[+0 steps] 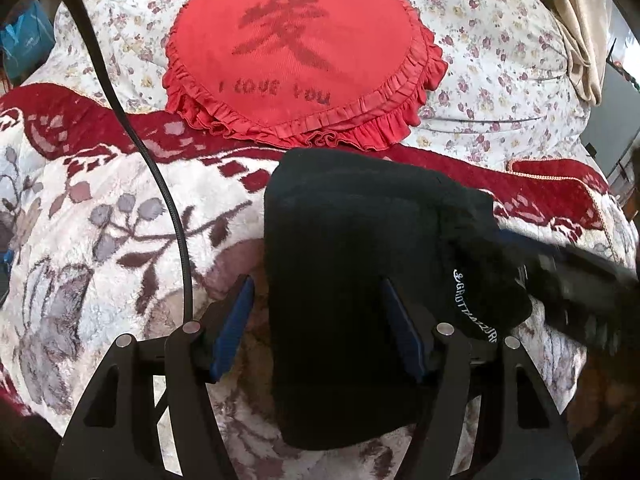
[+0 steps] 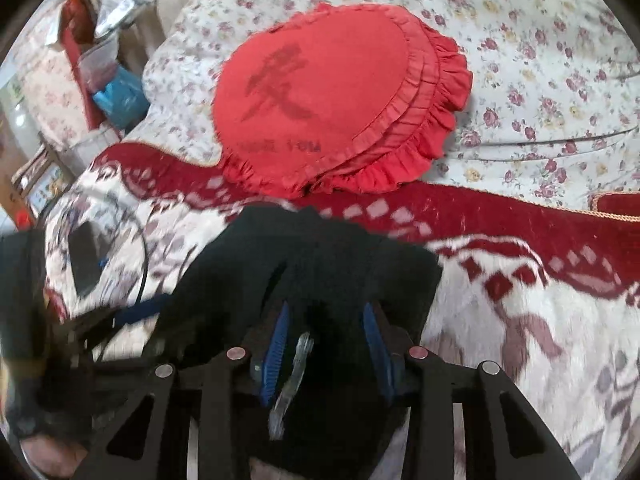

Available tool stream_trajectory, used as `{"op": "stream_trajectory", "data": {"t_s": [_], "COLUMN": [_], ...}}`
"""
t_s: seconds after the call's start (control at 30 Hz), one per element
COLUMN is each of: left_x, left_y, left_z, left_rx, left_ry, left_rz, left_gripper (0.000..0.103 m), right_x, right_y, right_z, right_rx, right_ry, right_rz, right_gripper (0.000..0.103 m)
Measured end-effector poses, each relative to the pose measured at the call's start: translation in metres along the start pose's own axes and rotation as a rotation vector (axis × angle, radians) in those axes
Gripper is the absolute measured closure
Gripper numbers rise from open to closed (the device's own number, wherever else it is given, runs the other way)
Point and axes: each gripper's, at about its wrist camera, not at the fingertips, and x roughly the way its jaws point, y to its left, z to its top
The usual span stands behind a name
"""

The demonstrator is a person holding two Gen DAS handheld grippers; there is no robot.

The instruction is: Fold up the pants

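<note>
One pair of black pants [image 1: 352, 248] lies folded into a thick, soft bundle on a plush blanket [image 1: 100, 216] spread over the bed — the fabric is matte and knit-like, with one line of small white lettering along its right edge. In the left wrist view the bundle's long axis runs away from the camera toward one red heart-shaped cushion [image 1: 296, 52] with a ruffled rim and darker stitched writing. The blanket is fleecy, cream with grey-mauve leaves and a deep red border; beyond it lies a smooth floral sheet [image 1: 480, 92].

The left gripper [image 1: 316, 332] stands open, its two blue ribbed pads on either side of the bundle's left part without pinching it. The right gripper [image 2: 324, 344] is closed on a bunched fold of the pants — cloth fills the gap between its blue pads.

One black cable [image 1: 132, 132] curves across the blanket.
</note>
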Motion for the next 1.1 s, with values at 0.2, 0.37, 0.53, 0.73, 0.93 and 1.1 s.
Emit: {"op": "stream_trajectory", "data": {"t_s": [0.2,0.37,0.53,0.73,0.93,1.1], "left_x": [-0.009,-0.027,-0.049,-0.065,-0.072,-0.076], "left_y": [0.0,-0.004,0.0,0.0,0.004,0.004], "left_z": [-0.005,-0.008,-0.007,-0.011,-0.015,-0.017], "left_rx": [0.004,0.039,0.039,0.066,0.061,0.06], "left_ry": [-0.028,-0.074,-0.129,-0.157,-0.158,-0.169], "left_rz": [0.023,0.07,0.095,0.156,0.158,0.174], "left_gripper": [0.037,0.037,0.037,0.037,0.037,0.037], "right_x": [0.009,-0.011,-0.03,-0.038,-0.042,-0.041], "right_y": [0.013,0.016,0.023,0.028,0.032,0.036], "right_z": [-0.038,-0.029,-0.026,-0.023,-0.023,-0.026], "right_rx": [-0.06,-0.033,-0.027,-0.023,-0.026,-0.034], "right_ry": [0.039,0.003,-0.053,-0.057,-0.062,-0.047], "right_rz": [-0.063,-0.019,-0.029,-0.037,-0.03,-0.03], "right_gripper": [0.065,0.064,0.055,0.053,0.053,0.052]}}
